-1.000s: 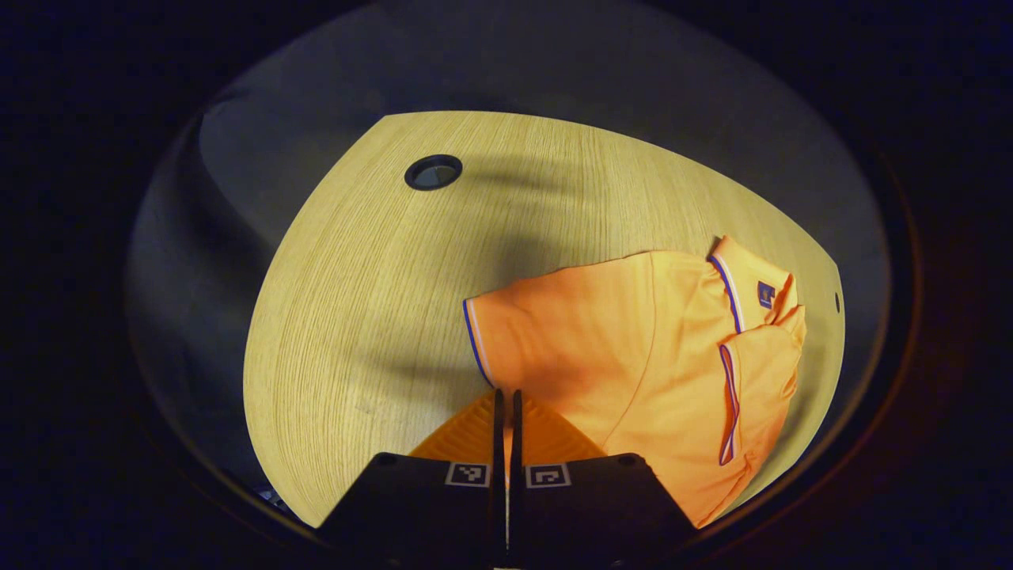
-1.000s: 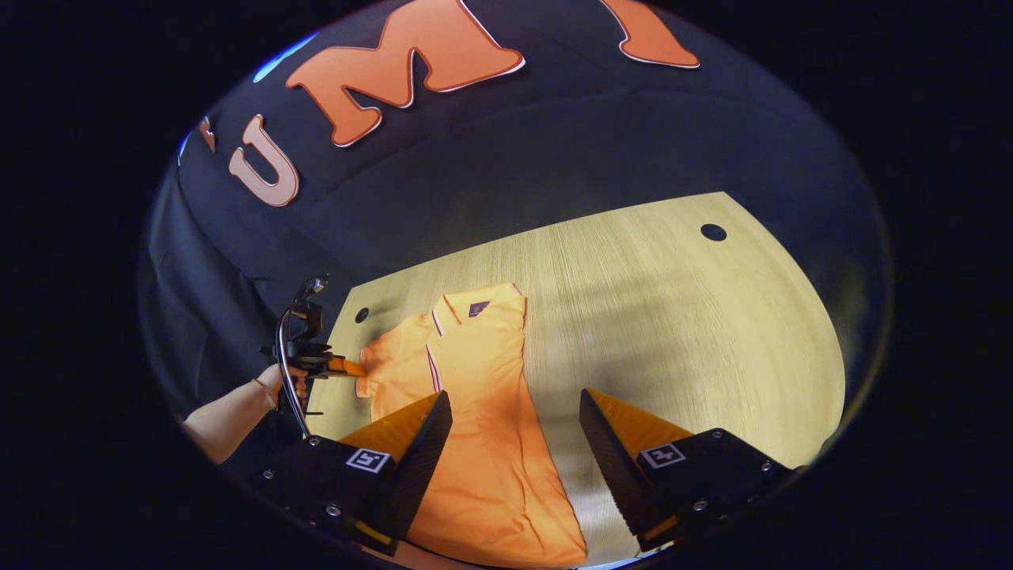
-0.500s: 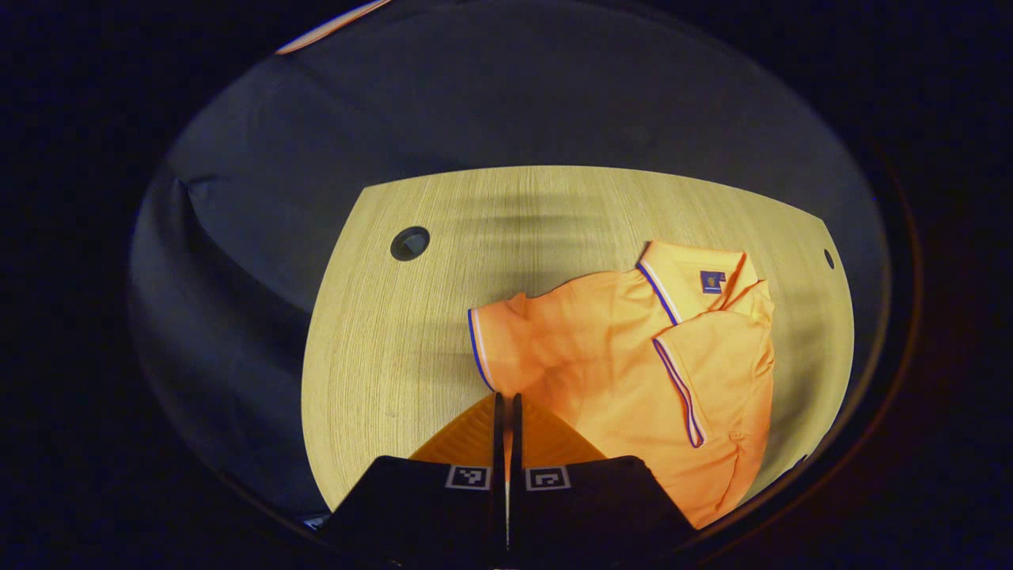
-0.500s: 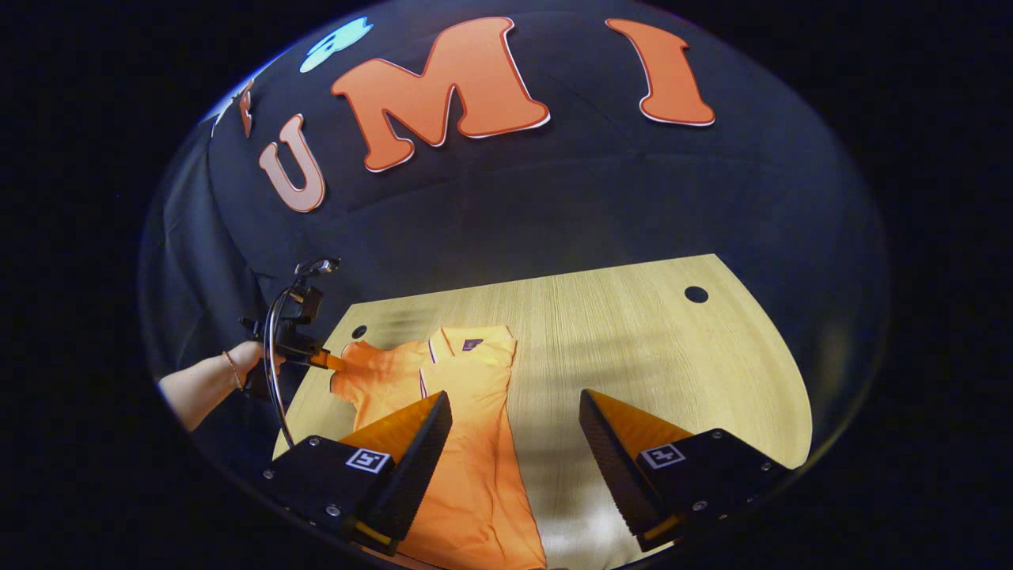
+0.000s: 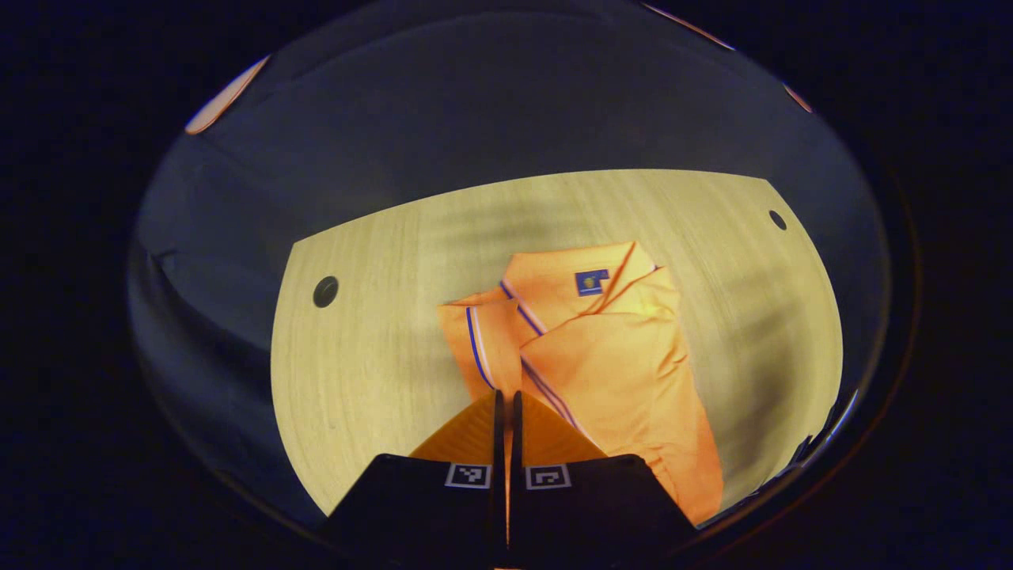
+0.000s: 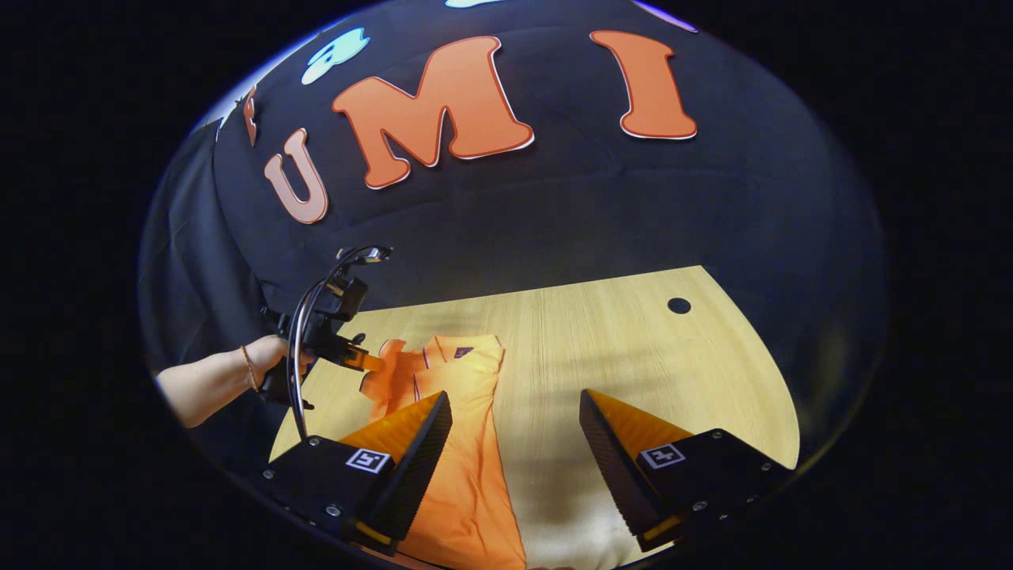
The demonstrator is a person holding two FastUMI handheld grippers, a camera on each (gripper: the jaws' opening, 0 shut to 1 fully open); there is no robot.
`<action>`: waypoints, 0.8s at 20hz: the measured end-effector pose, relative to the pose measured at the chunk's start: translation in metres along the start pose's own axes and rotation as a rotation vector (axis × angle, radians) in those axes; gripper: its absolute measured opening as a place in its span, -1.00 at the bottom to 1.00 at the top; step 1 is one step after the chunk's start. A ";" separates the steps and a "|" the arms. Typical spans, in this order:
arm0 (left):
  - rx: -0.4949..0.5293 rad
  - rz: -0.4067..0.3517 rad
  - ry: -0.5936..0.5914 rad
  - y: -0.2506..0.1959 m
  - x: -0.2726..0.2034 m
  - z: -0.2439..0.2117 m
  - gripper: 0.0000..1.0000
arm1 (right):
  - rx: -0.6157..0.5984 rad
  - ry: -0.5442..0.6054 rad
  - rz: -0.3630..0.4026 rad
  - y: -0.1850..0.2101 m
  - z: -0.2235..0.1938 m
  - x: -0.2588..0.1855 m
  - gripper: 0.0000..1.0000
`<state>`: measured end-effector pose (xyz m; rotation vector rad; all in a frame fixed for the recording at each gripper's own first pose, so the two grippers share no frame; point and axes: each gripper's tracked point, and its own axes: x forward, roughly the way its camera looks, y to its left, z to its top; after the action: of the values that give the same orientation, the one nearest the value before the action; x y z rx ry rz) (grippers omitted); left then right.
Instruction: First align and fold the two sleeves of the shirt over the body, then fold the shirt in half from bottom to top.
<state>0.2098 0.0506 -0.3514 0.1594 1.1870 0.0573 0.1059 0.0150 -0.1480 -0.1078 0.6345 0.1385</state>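
Observation:
An orange polo shirt [image 5: 625,356] with blue-striped hems lies on the wooden table [image 5: 372,356], collar [image 5: 562,277] at the far end. One sleeve lies folded across the body. My left gripper [image 5: 506,393] is shut on the hem of the other sleeve [image 5: 483,332], which is lifted and bunched against the collar. In the right gripper view, the left gripper [image 6: 370,362], held by a hand [image 6: 269,368], pinches that sleeve at the shirt's [image 6: 467,443] left side. My right gripper [image 6: 514,416] hangs open above the shirt's lower body and the table, holding nothing.
The table [image 6: 633,348] has a round cable hole [image 6: 678,305] at its far right and another [image 5: 325,291] left of the shirt. Black cloth walls stand behind the table. Bare wood stretches to the right of the shirt.
My left gripper has carried the sleeve inward toward the shirt's body, so the sleeve went from spread flat to lifted and bunched by the collar. My right gripper stayed open and drew back slightly.

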 end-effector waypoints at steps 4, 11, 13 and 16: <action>0.049 -0.049 0.043 -0.057 0.020 -0.006 -0.96 | 0.037 0.011 -0.008 -0.010 -0.007 -0.003 0.99; -0.006 -0.161 0.000 -0.107 0.030 0.000 -0.65 | 0.047 0.043 -0.024 -0.017 -0.021 -0.003 0.99; -0.026 -0.195 -0.036 -0.113 0.023 0.003 -0.09 | 0.038 0.048 -0.024 -0.016 -0.024 -0.003 0.98; -0.046 -0.202 -0.103 -0.106 0.003 0.009 0.99 | 0.033 0.055 -0.017 -0.006 -0.026 0.000 0.97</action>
<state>0.2151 -0.0549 -0.3671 0.0008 1.0925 -0.0998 0.0914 0.0054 -0.1685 -0.0858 0.6904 0.1091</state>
